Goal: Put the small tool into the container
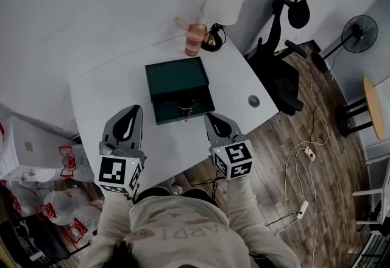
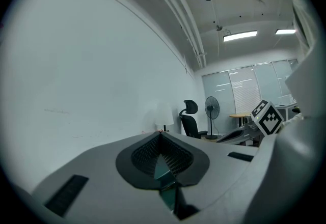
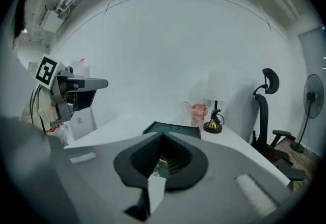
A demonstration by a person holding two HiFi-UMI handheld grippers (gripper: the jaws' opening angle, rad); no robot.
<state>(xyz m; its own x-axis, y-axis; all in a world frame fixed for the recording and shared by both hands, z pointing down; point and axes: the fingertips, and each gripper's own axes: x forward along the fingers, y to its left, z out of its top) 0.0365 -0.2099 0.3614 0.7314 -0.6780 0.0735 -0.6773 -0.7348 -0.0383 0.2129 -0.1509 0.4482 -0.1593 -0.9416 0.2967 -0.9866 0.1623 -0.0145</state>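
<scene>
A dark green container (image 1: 177,75) lies open in the middle of the white table (image 1: 103,93). A small metallic tool (image 1: 186,106) rests in its front half. My left gripper (image 1: 129,111) hovers over the table left of the container, shut and empty, its jaws tilted up toward the wall in the left gripper view (image 2: 162,134). My right gripper (image 1: 211,116) is just right of the container's front corner, shut with nothing in it. In the right gripper view the container (image 3: 175,128) shows beyond the shut jaws (image 3: 163,134).
A pink cup (image 1: 195,38) and a small lamp (image 1: 214,37) stand at the table's far edge. A round grommet (image 1: 254,101) sits near the right edge. An office chair (image 1: 281,63), a fan (image 1: 358,33) and floor cables (image 1: 308,154) are on the right; bags (image 1: 58,203) on the left.
</scene>
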